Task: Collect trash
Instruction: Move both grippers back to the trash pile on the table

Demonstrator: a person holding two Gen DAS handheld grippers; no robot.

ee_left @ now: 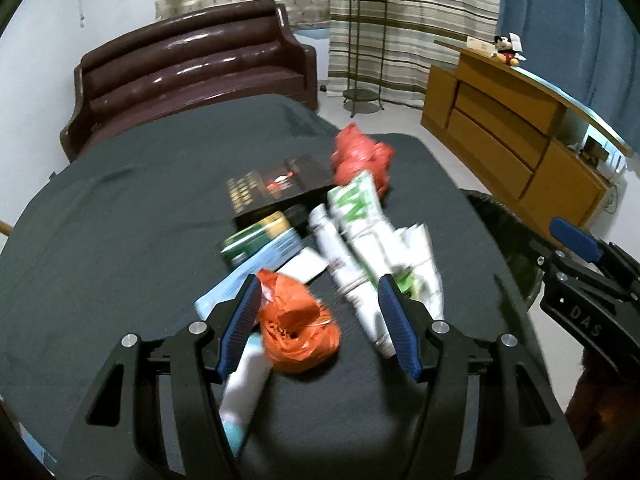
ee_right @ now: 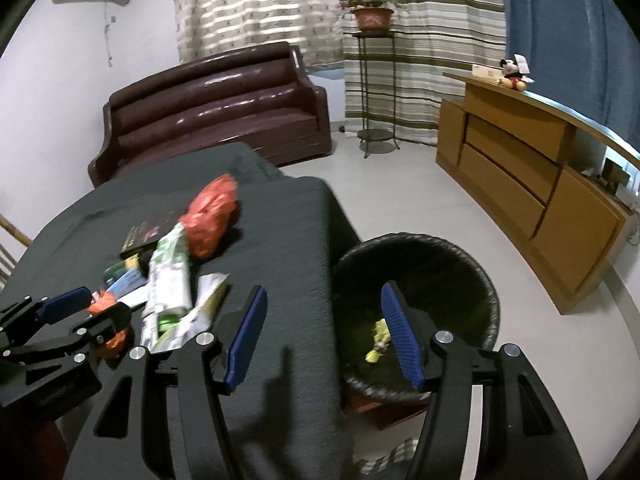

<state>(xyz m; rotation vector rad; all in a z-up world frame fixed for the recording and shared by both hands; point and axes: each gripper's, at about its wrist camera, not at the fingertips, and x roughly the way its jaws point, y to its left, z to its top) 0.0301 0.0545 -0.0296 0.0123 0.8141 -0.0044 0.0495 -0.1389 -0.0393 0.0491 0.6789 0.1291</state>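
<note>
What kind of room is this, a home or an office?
Most likely a home living room: a brown sofa stands against the wall, a potted plant sits on a metal stand before striped curtains, and a wooden sideboard carries a plush toy.

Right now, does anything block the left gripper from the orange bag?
Nothing visible does. The orange bag lies on the table between the open fingers of the left gripper, beside a white tube.

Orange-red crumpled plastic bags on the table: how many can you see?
2. One orange bag lies near the table's front, between the open fingers of the left gripper. The other, redder bag sits farther back beside a dark box. More could hide under the wrappers.
</note>
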